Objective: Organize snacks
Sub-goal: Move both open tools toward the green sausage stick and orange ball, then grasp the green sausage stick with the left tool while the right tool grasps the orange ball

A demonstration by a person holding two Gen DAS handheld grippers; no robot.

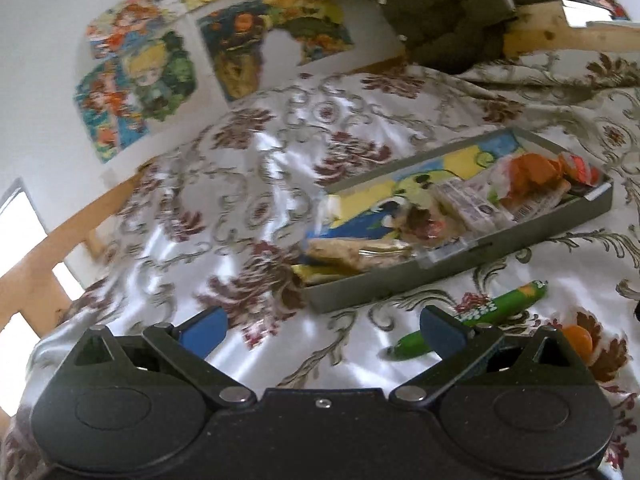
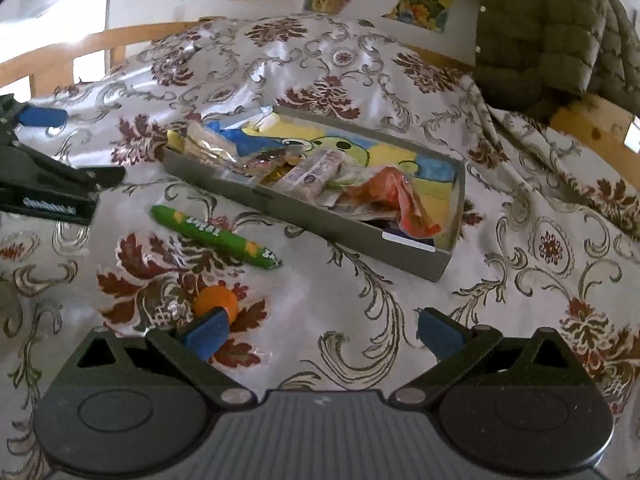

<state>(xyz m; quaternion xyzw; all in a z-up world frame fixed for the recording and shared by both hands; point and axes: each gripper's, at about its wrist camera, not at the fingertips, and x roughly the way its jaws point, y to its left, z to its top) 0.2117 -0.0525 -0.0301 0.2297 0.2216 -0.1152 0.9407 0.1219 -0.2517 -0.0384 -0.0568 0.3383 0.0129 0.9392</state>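
Right gripper (image 2: 322, 334) is spread wide w/ nothing between its blue pads (image 2: 208, 334), hovering low over the floral bedspread (image 2: 400, 288) near the front edge of the bed. Just ahead of its left pad, partly hidden by it, sits a small orange snack (image 2: 212, 298), round-ish; can't tell what it is exactly. A bit further out lies a green tube snack (image 2: 212, 234), loose on the cloth, lying diagonal, apart from the grey tray (image 2: 320, 222). The tray sits mid-bed and already holds several wrapped snacks, incl. an orange packet (image 2: 392, 196) at its right end and clear-wrapped bars toward the left end. Left gripper (image 1: 322, 330) is also spread, empty, pointing toward the tray w/ the green tube just past its right pad (image 1: 442, 330); from the right wrist view it shows at the left edge. So two snacks look left to go in, prob. the orange one first for the right side. Risks: the cloth is glossy and rumpled, so a round item could roll or skid away as the pads close; pads could also pinch a fold of fabric along w/ the snack and drag the tray. The tube is slim and angled, so a grab off-centre may let it swing or slip. Tray is crowded, so a careless drop could land on the rim and spill out.
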